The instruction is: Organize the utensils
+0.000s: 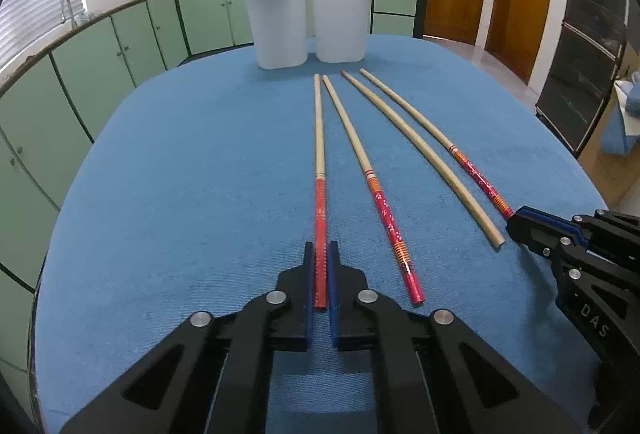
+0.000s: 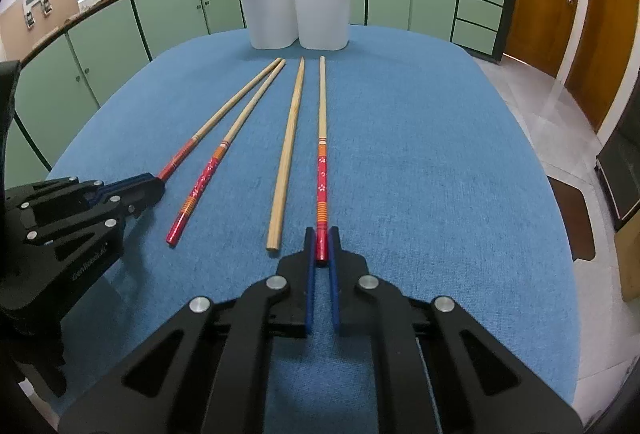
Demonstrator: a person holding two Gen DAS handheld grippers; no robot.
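Four chopsticks lie side by side on the blue cloth [image 1: 180, 153], so most of the tidying is still to do. A few sticks already stand in the white double holder [image 1: 306, 21] at the far end. The left gripper [image 1: 321, 254] is squeezed onto the red end of the leftmost chopstick [image 1: 319, 137]. The right gripper [image 2: 321, 240] is squeezed onto the red end of the rightmost chopstick [image 2: 322, 113]. Neither is lifted yet. The flowered chopstick [image 1: 360, 153] and the plain wooden chopstick [image 1: 420, 149] wait between them.

Matt blue woven cloth [image 1: 180, 173], pale wooden chopsticks [image 1: 319, 137], translucent plastic holder [image 1: 306, 21]
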